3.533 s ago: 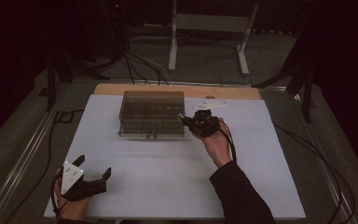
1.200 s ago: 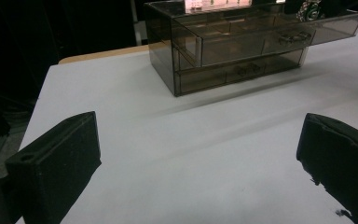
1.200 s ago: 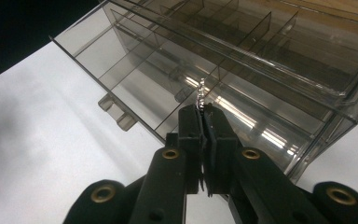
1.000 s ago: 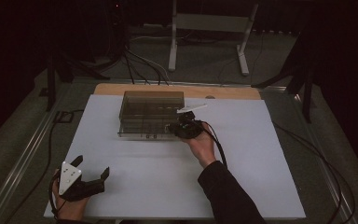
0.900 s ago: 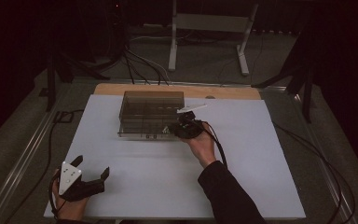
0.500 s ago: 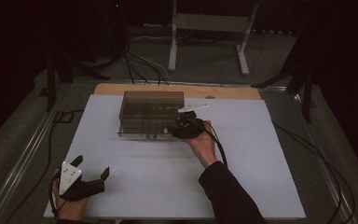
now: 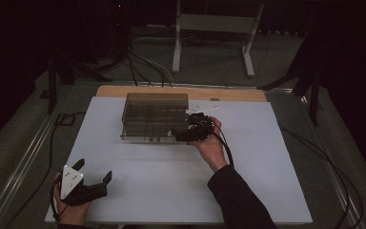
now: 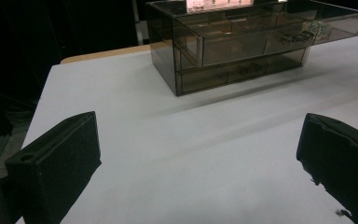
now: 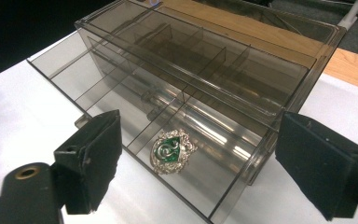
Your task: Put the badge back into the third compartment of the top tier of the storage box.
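Both grippers stand wide open, empty: right gripper over the green brooch in the organizer's pulled-out drawer; left gripper rests on the desk.

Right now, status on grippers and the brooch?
Right gripper open, over the pulled-out drawer. Brooch lying in a front compartment, not gripped. Left gripper open, low at the table's near left, well off the box.
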A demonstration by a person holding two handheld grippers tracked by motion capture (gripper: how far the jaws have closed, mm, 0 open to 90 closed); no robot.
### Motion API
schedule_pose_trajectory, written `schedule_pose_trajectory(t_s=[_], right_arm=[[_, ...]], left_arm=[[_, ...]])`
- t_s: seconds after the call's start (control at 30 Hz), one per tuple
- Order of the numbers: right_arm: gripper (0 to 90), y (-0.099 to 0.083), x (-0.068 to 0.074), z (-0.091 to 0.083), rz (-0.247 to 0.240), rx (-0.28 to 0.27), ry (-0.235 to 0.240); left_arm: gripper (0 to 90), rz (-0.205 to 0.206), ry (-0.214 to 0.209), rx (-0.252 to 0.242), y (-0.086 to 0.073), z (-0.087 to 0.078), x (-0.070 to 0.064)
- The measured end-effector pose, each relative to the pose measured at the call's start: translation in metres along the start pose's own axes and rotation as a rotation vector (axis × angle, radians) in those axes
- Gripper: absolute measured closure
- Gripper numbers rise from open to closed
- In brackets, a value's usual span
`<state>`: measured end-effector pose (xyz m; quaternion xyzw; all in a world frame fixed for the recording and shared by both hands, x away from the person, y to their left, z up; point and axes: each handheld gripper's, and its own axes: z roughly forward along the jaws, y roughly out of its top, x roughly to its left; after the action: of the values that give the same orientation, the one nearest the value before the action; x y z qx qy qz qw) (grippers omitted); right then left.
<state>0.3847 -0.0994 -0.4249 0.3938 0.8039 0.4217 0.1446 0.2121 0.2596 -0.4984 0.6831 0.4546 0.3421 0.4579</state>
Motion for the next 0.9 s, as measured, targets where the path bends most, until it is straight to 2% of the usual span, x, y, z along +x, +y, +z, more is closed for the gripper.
schedule_pose_trajectory(t_s=[0.13,0.27,0.57,0.9], right_arm=[[3.9,-0.001,-0.001,-0.004,-0.008,0.003,-0.01],[0.0,-0.003,-0.004,-0.01,-0.021,-0.001,-0.022],[0.0,-0.013,-0.012,-0.027,-0.027,-0.026,-0.037],[0.0,-0.032,-0.023,-0.046,-0.015,-0.048,-0.086]], left_arm=[[0.4,0.0,0.0,0.0,0.0,0.0,0.0],[0.4,-0.001,0.0,0.0,0.0,0.0,0.0],[0.4,-0.002,0.004,0.001,0.0,0.0,0.0],[0.4,-0.004,0.008,0.001,0.0,0.0,0.0]])
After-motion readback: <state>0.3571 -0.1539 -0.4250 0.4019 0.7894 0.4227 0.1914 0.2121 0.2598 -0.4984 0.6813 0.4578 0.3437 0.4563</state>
